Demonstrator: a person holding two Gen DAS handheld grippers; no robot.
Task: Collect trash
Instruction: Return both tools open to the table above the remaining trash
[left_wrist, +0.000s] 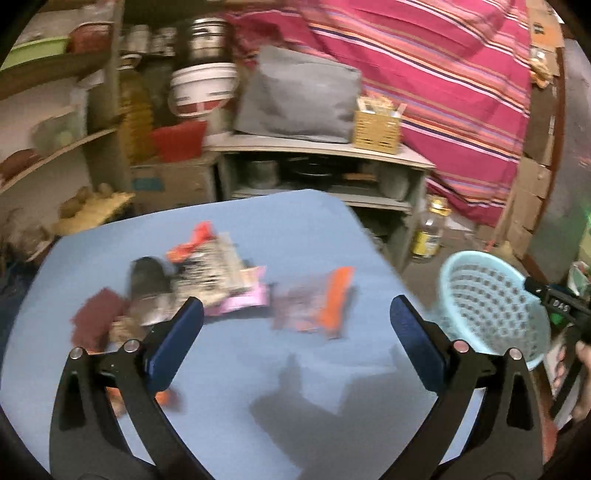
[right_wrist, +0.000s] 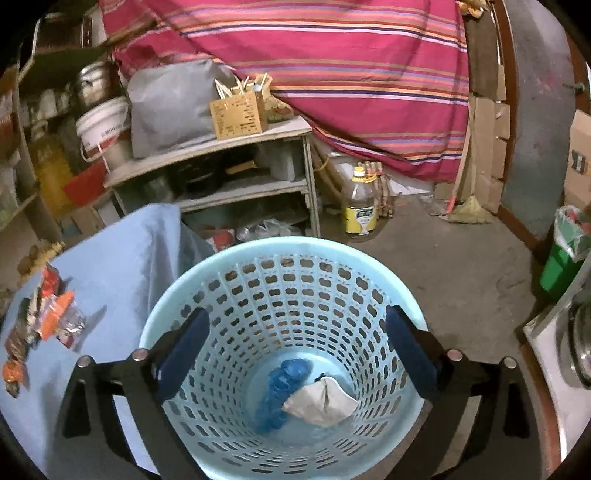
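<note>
Over the desk: my left claw (left_wrist: 295, 332) hangs above the blue desk (left_wrist: 229, 369), its two blue-padded fingers spread wide with nothing between them.
Left view: blurred, so I cannot make out fine detail on the wrappers.
Trash on desk: I see a loose cluster of wrappers (left_wrist: 207, 273) on the far left part of the desk, among them a dark pouch (left_wrist: 147, 284), a dark red piece (left_wrist: 98, 321) and a pink packet (left_wrist: 245, 301).
Separate wrapper: a clear and orange wrapper (left_wrist: 317, 302) lies just right of the cluster, ahead of the left claw.
Right claw: my right claw (right_wrist: 297, 347) sits over the mouth of the light blue basket (right_wrist: 236, 295), fingers wide apart, gripping nothing.
Basket: it stands beside the right edge of the desk and is pierced with rows of holes.
Basket contents: a crumpled blue piece (right_wrist: 282, 387) and a white crumpled piece (right_wrist: 321, 402) lie touching each other on the bottom.
Floor: a clear bottle with a yellow label (right_wrist: 360, 203) stands beyond the basket, near a grey shelf unit (right_wrist: 240, 184).
Far right: a green bin with a liner (right_wrist: 565, 254) stands well apart from the basket.
</note>
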